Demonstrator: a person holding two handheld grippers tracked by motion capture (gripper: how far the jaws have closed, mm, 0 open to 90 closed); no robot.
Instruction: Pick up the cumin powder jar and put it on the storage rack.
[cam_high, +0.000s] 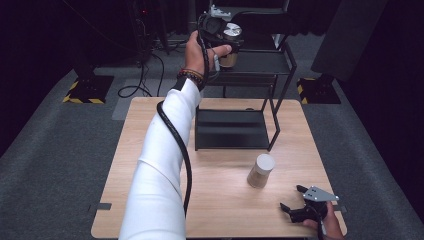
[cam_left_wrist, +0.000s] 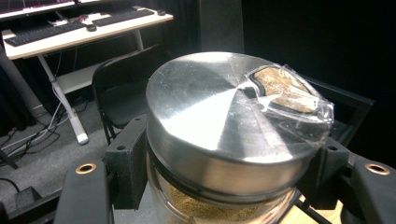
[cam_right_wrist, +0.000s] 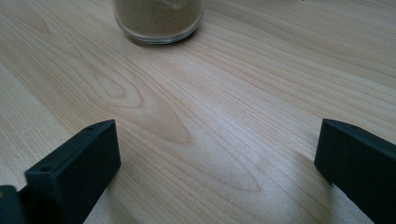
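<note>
Two jars (cam_high: 260, 170): one on the table (cam_high: 150, 150), one (steel-lidded (cam_left_wrist: 219, 116)) between left jaws.

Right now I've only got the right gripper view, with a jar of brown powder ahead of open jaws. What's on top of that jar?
Observer: A white lid closes the jar.
Operator: Where's the left gripper?
Observer: The left gripper is raised at the black rack, near its upper shelf.
Operator: Holding anything?
Observer: It's shut on a second jar with a steel lid, and clear film covers the lid's opening.
</note>
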